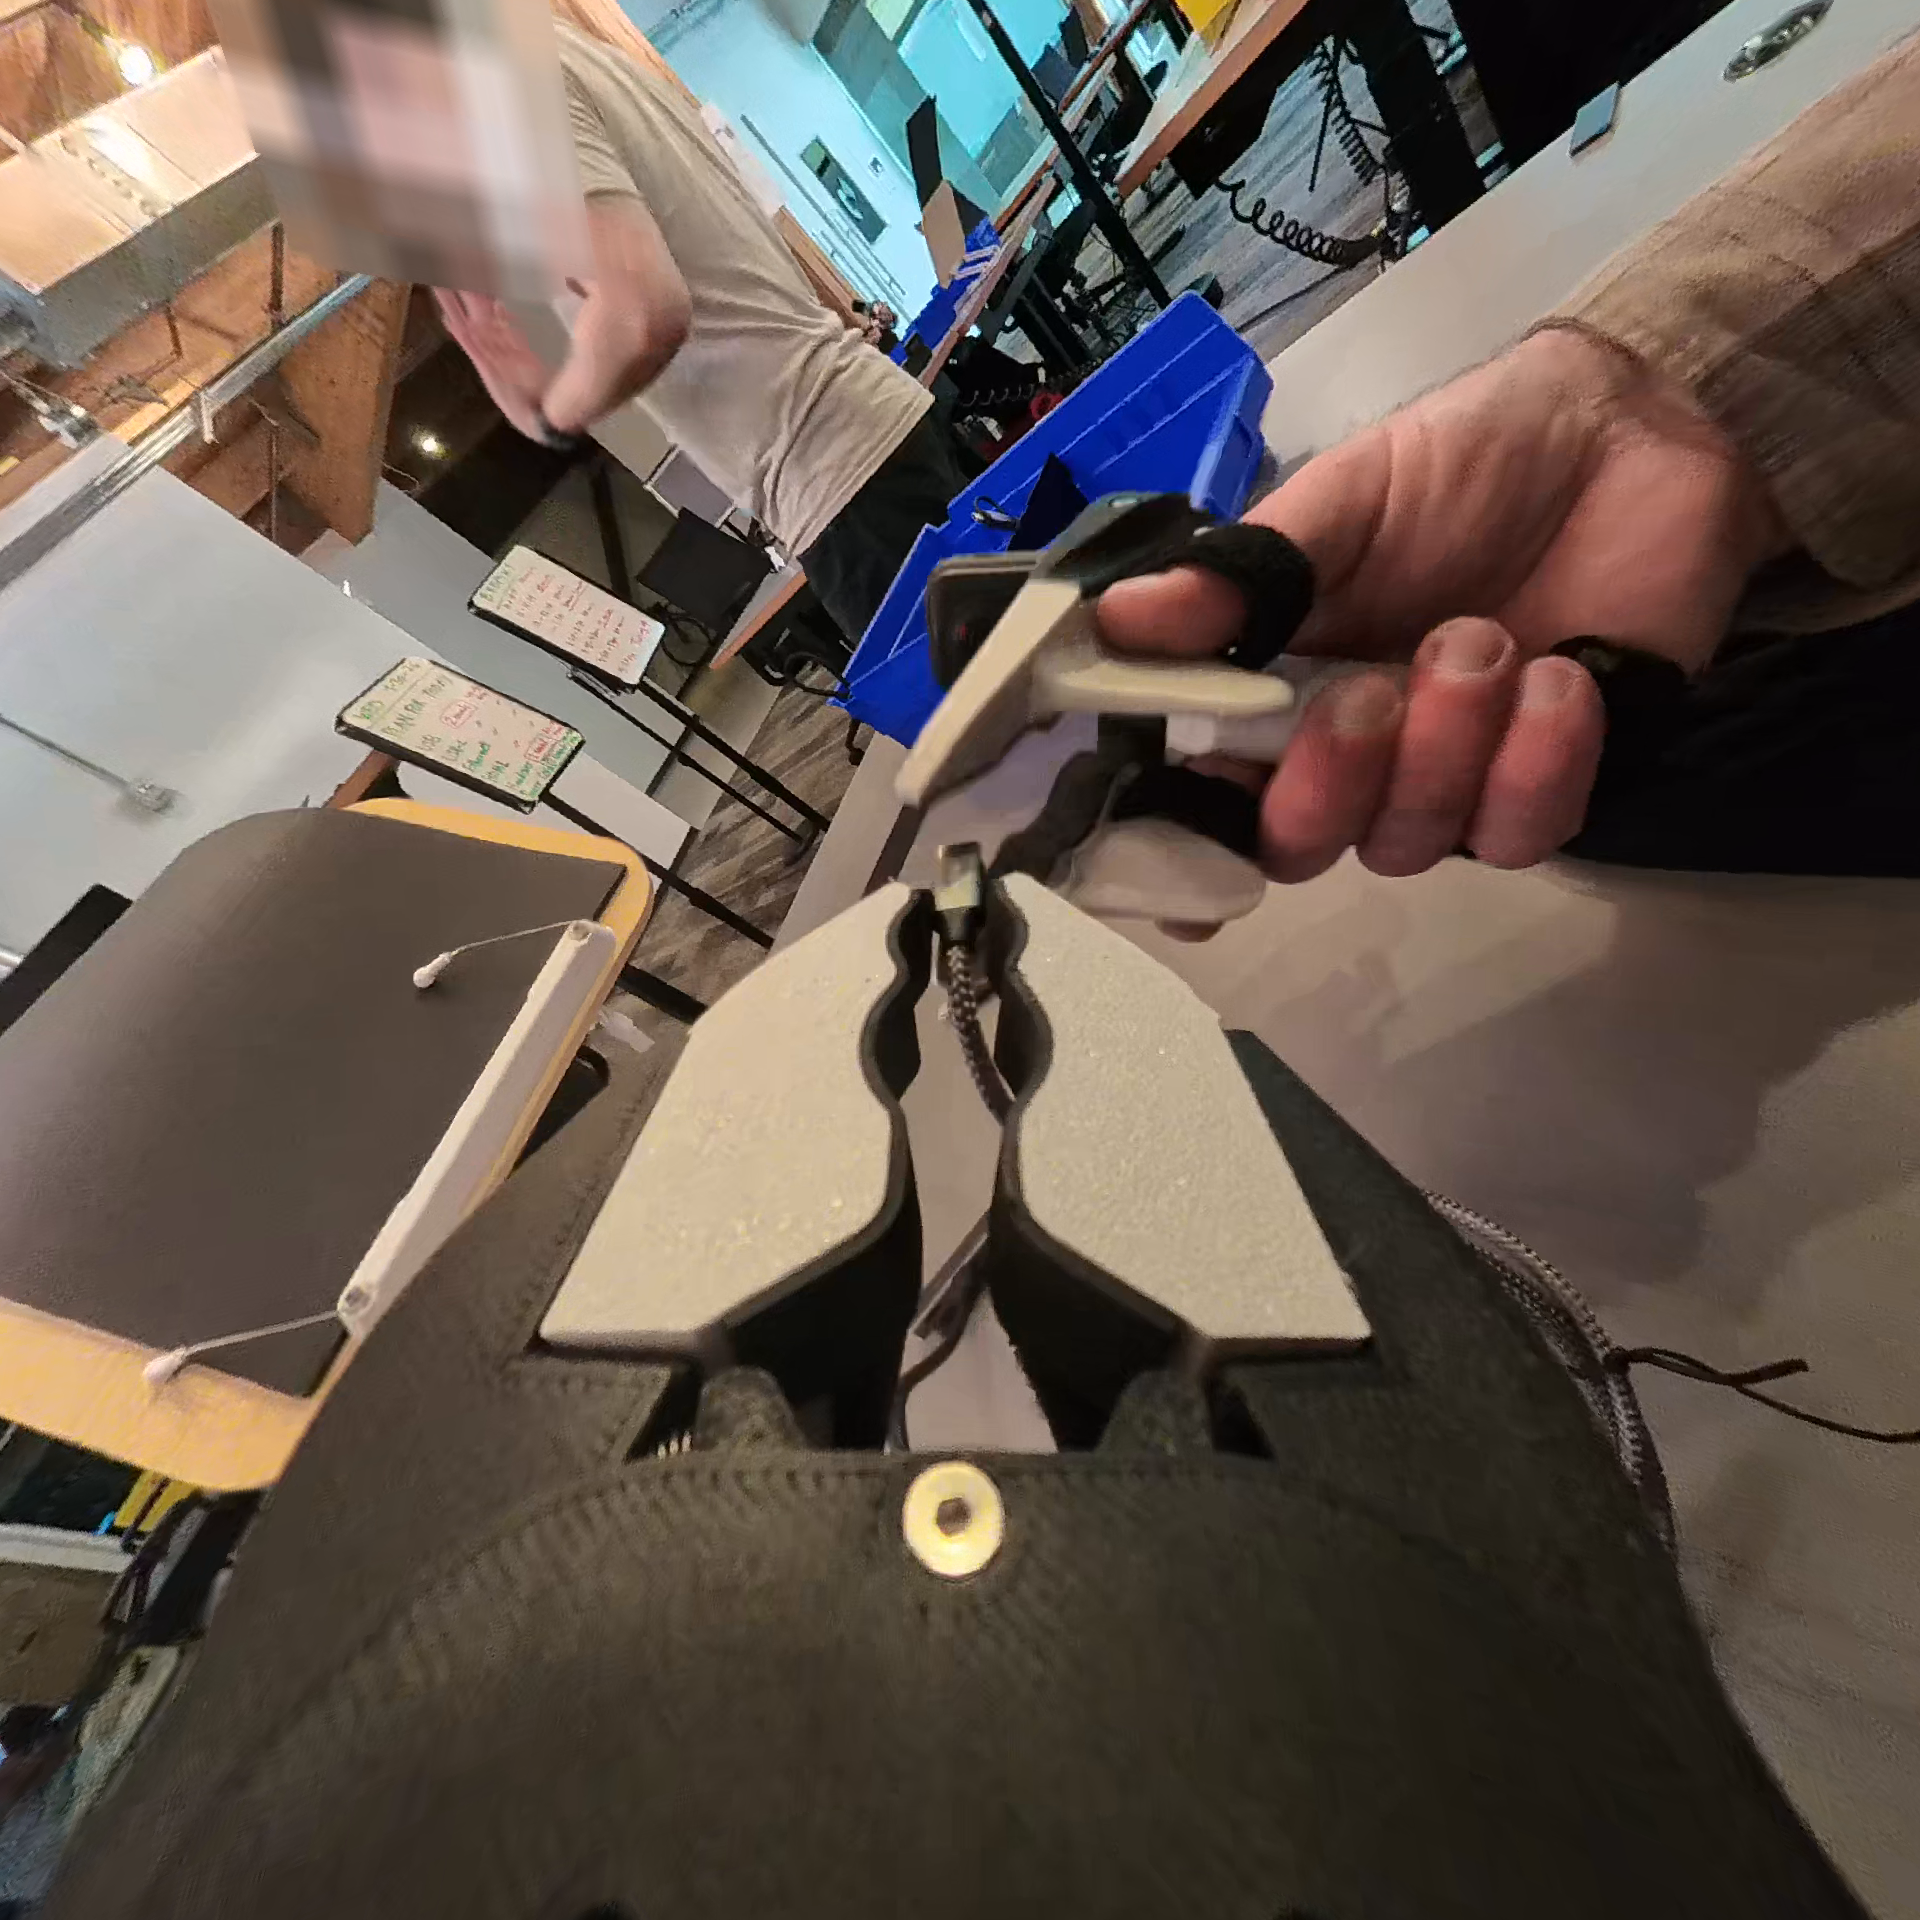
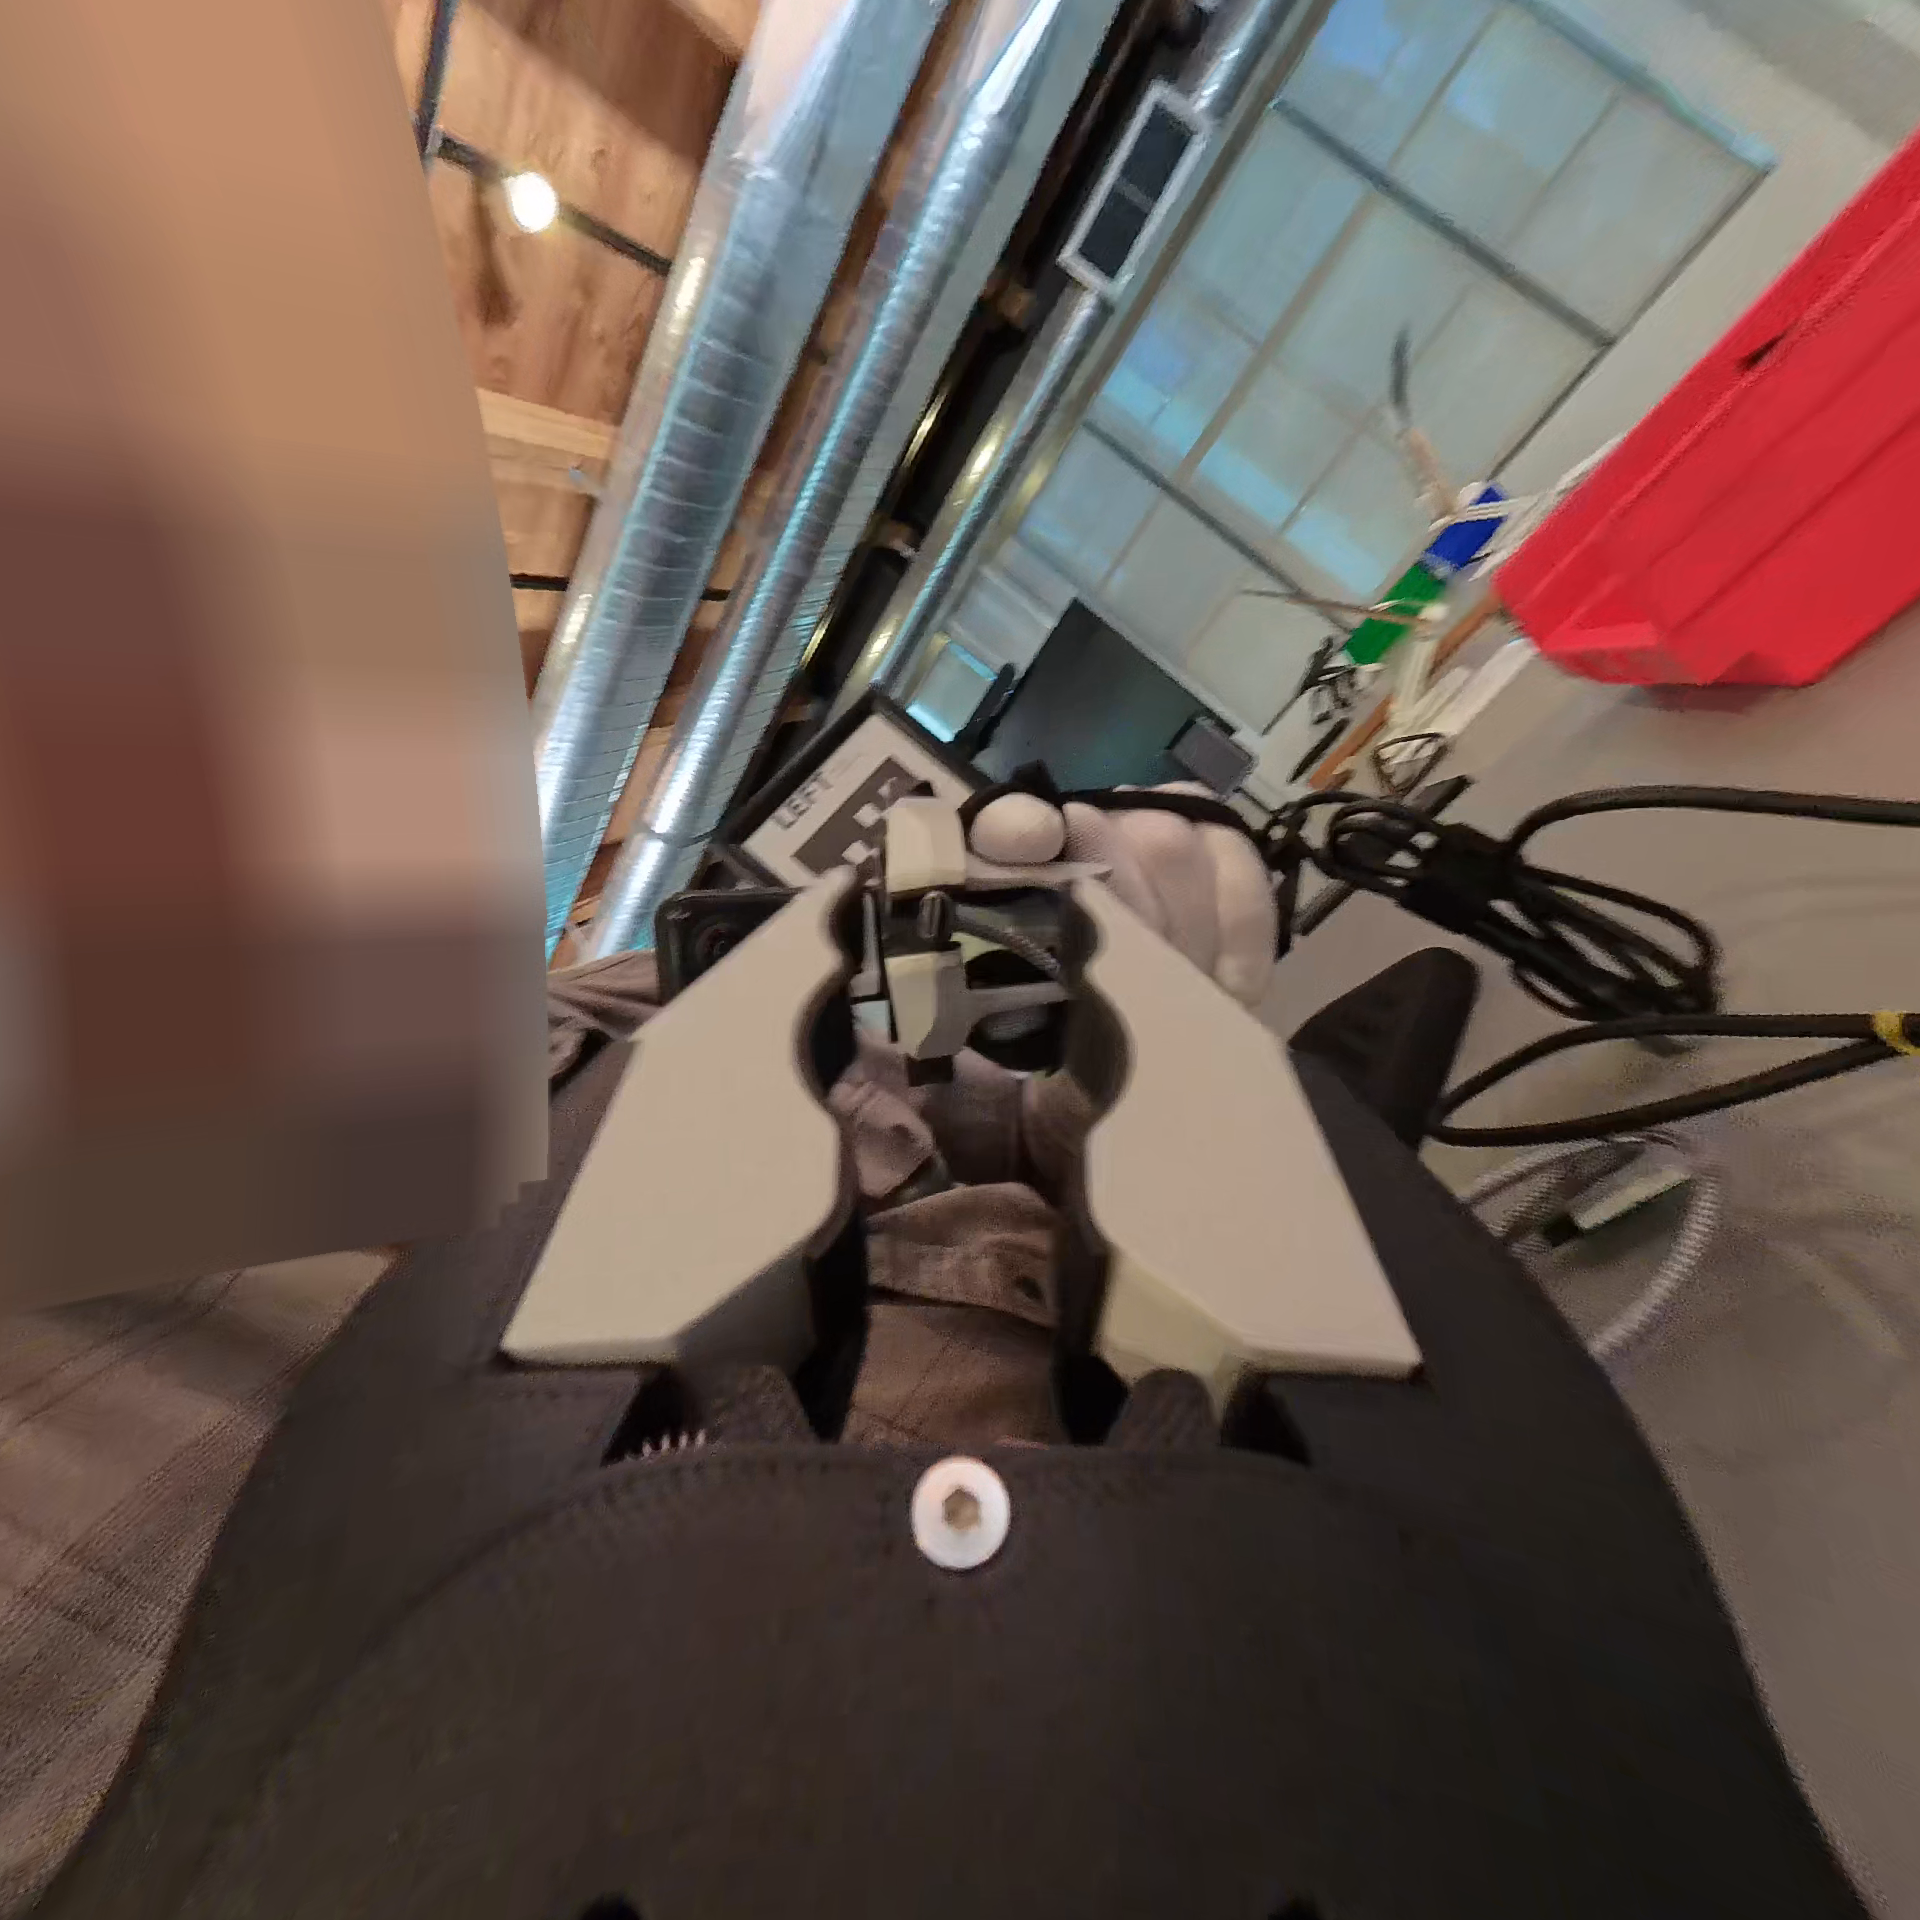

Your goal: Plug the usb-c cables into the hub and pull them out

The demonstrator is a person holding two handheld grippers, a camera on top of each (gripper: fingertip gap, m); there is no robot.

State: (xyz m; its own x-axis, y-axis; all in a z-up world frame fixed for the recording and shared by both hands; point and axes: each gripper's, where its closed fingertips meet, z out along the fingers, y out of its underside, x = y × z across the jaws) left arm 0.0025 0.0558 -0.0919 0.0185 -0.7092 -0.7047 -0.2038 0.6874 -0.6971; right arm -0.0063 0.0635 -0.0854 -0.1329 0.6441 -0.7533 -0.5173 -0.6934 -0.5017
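**A:** Starting with the left wrist view: the left gripper [image 1: 954,909] is pinching a braided cable [image 1: 977,1023] right behind its plug [image 1: 954,871], the fingers [image 1: 790,1091] pressing in on it from both sides.

**B:** And the plug's long axis is running straight out along the fingers, metal tip sticking out past the tips, pointing forward and away.

**A:** Right ahead of it the right gripper [image 1: 1049,748] is hovering, held by a bare hand [image 1: 1455,644], just beyond the plug tip and apart from it. I'm not making out the hub here.

**B:** Off to the left a dark board [image 1: 260,1039] with a white bar [image 1: 478,1122] is sitting on another table; a blue bin [image 1: 1091,478] is standing behind.

**A:** Switching to the right wrist view, which is a bit blurred: the right gripper [image 2: 977,904] is standing spread, fingers [image 2: 727,1091] well apart, holding nothing.

**B:** Through the gap the left gripper [image 2: 925,940] is facing us, the plug [image 2: 932,914] end-on, pointing this way.

**A:** A loose black cable [image 2: 1507,914] is coiling on the grey surface [image 2: 1818,1039] to the right, with a red bin [image 2: 1766,468] behind.

**B:** So I'm judging the left side nearer the plug; it's carrying it.
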